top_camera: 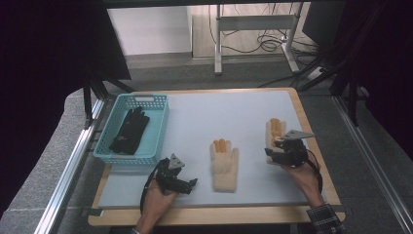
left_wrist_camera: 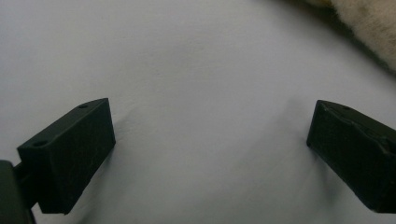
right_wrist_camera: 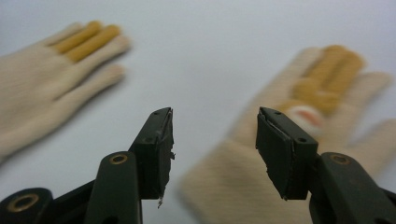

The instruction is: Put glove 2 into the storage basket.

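Two cream gloves with orange fingertips lie flat on the pale table. One glove is in the middle. The other glove lies at the right, partly under my right gripper. That gripper hovers over the glove's cuff with its jaws apart and nothing between them. My left gripper rests low over bare table left of the middle glove, jaws wide apart and empty; a fuzzy edge of the middle glove shows at its top right.
A light blue basket stands at the table's left with a black glove inside. The wooden table edge runs along the front. Metal rails flank both sides.
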The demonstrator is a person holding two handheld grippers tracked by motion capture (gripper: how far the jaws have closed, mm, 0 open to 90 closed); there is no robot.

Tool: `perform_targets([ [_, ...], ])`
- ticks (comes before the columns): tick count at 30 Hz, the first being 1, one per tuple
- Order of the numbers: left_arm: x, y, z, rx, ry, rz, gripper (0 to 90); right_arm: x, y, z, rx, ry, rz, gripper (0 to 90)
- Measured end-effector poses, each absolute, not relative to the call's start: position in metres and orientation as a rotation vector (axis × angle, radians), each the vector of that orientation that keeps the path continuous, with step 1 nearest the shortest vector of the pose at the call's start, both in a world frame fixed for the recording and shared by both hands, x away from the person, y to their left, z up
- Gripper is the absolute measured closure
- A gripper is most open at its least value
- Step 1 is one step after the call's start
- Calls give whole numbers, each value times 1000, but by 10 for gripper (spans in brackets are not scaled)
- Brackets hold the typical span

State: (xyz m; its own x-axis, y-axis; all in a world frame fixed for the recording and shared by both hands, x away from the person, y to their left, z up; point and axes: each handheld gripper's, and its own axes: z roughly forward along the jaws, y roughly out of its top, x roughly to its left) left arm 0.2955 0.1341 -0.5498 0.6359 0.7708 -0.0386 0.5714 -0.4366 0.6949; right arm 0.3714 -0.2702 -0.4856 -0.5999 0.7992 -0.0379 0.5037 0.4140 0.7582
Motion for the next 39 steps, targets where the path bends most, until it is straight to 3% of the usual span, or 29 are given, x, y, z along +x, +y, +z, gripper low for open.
perform_targets([
  [8,296,134,-550,2166,1042,373,11,398,-297,-488,1183,2214,986,448],
  [20,296,134,-550,2167,1042,373,11,416,-299,-516,1202,2233,981,417],
  [29,296,134,-550,2167,1042,373,11,422,-298,-518,1253,2233,995,564],
  [39,296,134,-550,2166,1042,373,11,409,-297,-502,1223,2206,1029,573],
])
